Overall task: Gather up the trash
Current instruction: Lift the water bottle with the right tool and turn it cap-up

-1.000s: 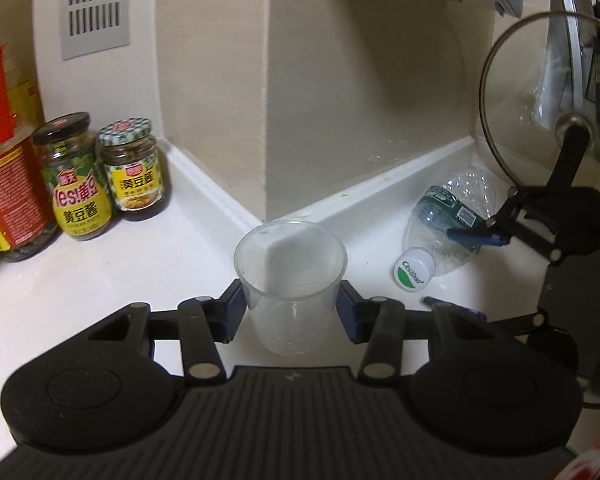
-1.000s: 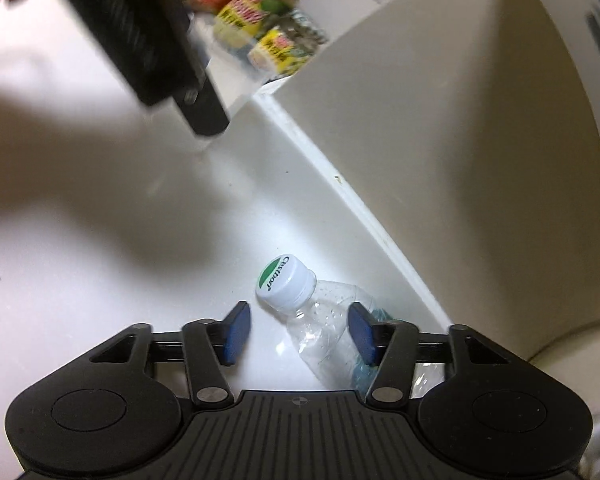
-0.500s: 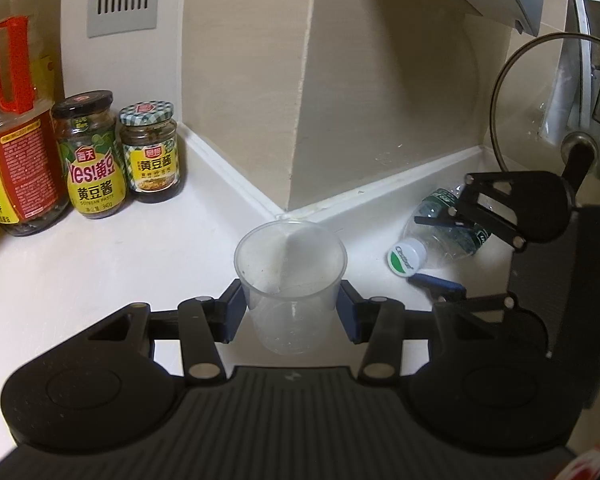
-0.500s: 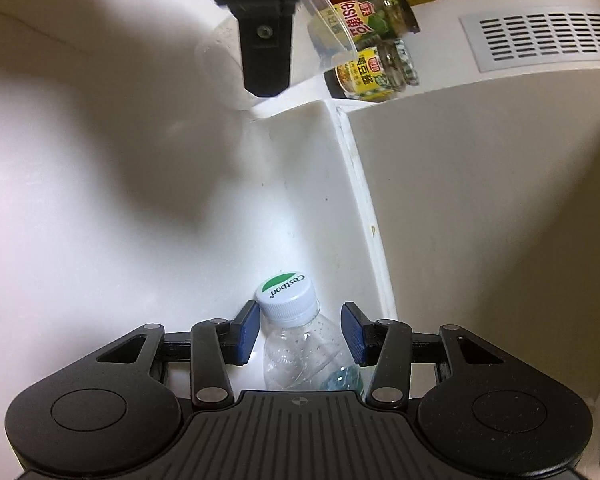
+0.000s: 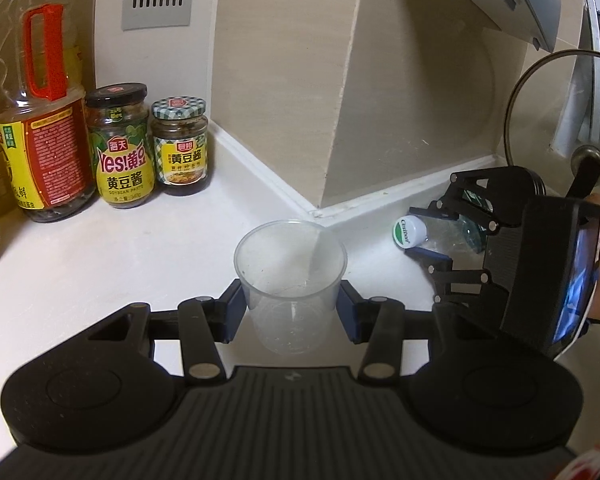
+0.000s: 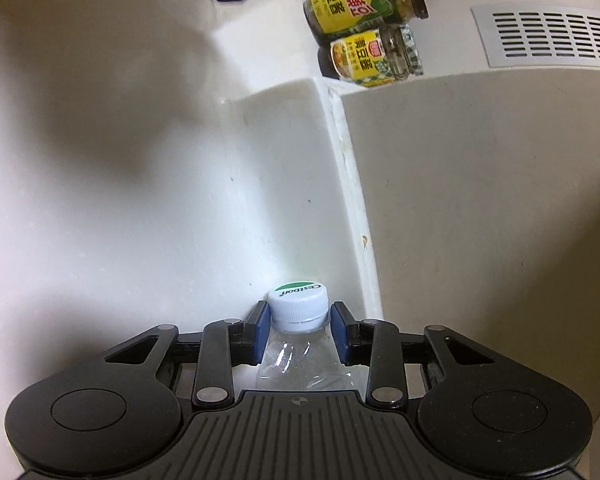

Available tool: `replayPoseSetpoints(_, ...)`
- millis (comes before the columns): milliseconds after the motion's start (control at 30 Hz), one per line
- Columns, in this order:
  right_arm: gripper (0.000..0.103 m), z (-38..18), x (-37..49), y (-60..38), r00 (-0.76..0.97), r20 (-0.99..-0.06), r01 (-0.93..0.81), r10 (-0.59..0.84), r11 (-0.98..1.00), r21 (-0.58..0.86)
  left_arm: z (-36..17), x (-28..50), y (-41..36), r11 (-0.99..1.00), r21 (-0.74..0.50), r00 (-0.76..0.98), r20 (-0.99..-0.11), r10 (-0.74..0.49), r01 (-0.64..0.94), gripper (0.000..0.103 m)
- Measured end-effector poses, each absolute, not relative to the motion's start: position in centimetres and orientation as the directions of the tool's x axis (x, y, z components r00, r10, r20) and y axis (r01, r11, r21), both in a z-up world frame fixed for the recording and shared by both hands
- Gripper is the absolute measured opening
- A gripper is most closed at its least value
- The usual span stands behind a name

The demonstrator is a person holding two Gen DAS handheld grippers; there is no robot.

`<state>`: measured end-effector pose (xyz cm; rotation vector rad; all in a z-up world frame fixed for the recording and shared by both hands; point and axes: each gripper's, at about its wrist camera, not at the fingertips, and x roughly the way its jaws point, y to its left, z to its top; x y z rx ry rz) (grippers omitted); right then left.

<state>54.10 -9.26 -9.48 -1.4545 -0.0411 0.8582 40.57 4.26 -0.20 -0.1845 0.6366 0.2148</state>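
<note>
Currently left gripper [image 5: 291, 307] clamps plastic cup [image 5: 290, 276]; right gripper [image 6: 299, 333] brackets bottle [image 6: 300, 354] neck (contact unclear), may slip.

Clear, colourless plastic cup [image 5: 291, 286] between blue pads [image 5: 232, 310] on black fingers. At 3 o'clock, transparent bottle [image 5: 440, 236], white cap [image 6: 299, 306] with green crescent. At 10 o'clock, yellow-labelled jars [image 5: 121, 146], one lid green-and-white gingham [image 5: 179, 106]; red-handled oil bottle [image 5: 40, 100]. White counter [image 5: 100, 256], beige wall [image 5: 284, 80].
</note>
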Motion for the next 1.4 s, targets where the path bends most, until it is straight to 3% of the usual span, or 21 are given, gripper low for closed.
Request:
replayPoseSetpoints(200,0.033,-9.1,53.6,-10.5,0.7,-0.45,-0.507,0.554,-0.057,-0.86,0.0,39.9,3.8,0.963,-0.097,0.784,-0.604,0.143,-0.25,0.045)
replayPoseSetpoints(733,0.032,0.1,41.7,-16.4,0.607,-0.262,-0.626,0.75,0.247,-0.74,0.9,35.5,3.5,0.964,-0.12,0.787,-0.606,0.119,-0.238,0.045)
replayPoseSetpoints(867,0.032,3.5,39.3,-17.9,0.571,-0.222,-0.717,0.791,0.347,-0.605,1.8,33.5,3.3,0.965,-0.133,0.792,-0.602,0.103,-0.227,0.045)
replayPoseSetpoints(1067,0.032,7.8,37.9,-20.4,0.5,-0.145,-0.853,0.854,0.457,-0.251,3.0,29.9,3.2,0.966,-0.144,0.798,-0.597,0.087,-0.213,0.045)
replayPoseSetpoints(1200,0.032,8.3,37.0,-22.4,0.494,-0.085,-0.869,0.865,0.491,-0.058,3.0,28.2,2.7,0.97,-0.138,0.792,-0.605,0.075,-0.198,0.045)
replayPoseSetpoints(1400,0.032,7.5,35.5,-26.2,0.565,-0.049,-0.816,0.824,0.566,0.116,2.8,26.8,1.6,0.978,-0.136,0.781,-0.624,0.04,-0.159,0.045)
